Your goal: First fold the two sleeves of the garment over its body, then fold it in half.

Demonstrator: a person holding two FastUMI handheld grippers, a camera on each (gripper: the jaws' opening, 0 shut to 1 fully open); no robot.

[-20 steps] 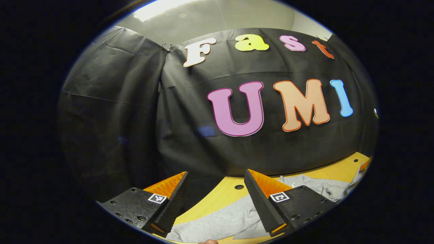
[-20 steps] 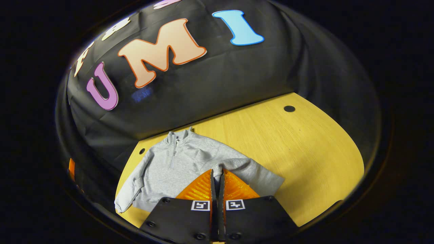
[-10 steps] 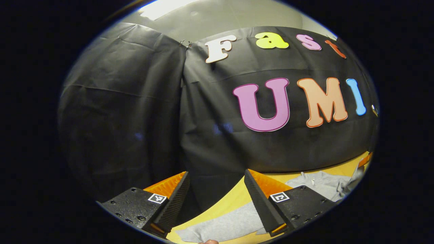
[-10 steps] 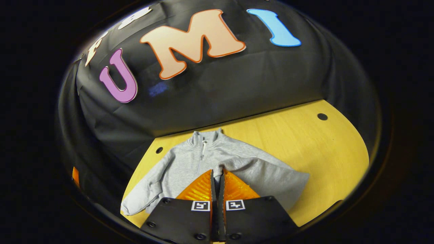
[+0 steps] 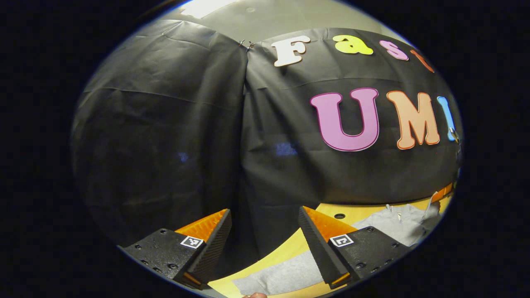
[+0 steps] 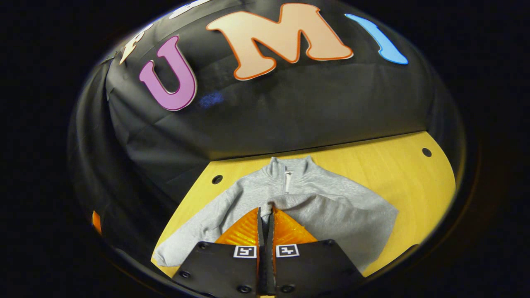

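Since a second ago the right gripper (image 6: pixel 265 213) has carried the right sleeve (image 6: pixel 331 215) farther across: that sleeve then trailed out toward the counter's open side, and now it lies over the garment (image 6: pixel 256 192), its cuff pinched between jaws pressed together just below the zip. In the right gripper view the collar has shifted from left of centre to the middle. The left gripper view has swung leftward, so the wall takes more of it and the garment has slid to its lower right edge.

The left gripper (image 5: pixel 265 231) hangs with jaws spread, holding nothing, above the counter's (image 6: pixel 372 165) near left corner. The left sleeve (image 5: pixel 281 277) lies flat below it, reaching out toward that corner, not yet folded. In the right gripper view this sleeve's cuff ends close to the counter's front edge.

Bare wood lies to the right of the garment and behind the collar up to the wall. Two round holes (image 6: pixel 217 179) sit in the counter, one near each back corner, both apart from the cloth.
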